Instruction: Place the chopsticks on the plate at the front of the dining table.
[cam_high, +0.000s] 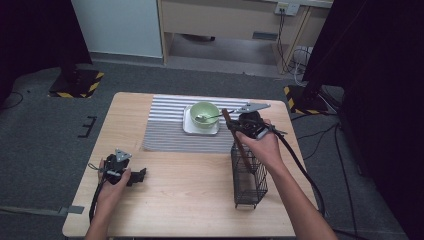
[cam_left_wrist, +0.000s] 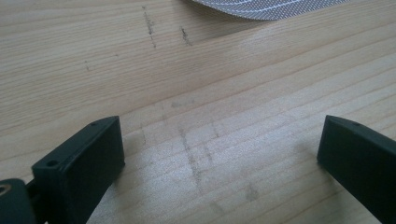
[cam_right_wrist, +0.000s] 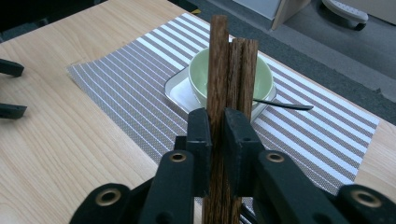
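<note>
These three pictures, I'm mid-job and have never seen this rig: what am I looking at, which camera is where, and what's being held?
No robot here: a person holds a two-jaw gripper in each hand. The high view looks down on a wooden table. The other two pictures come from cameras riding on each gripper, looking along its black jaws.

On the table lie a striped placemat, a white tray with a green bowl and a spoon in it, and a black wire basket.

The right gripper is shut on brown wooden chopsticks, held above the basket. The left gripper rests open near the table's left edge, holding nothing.
</note>
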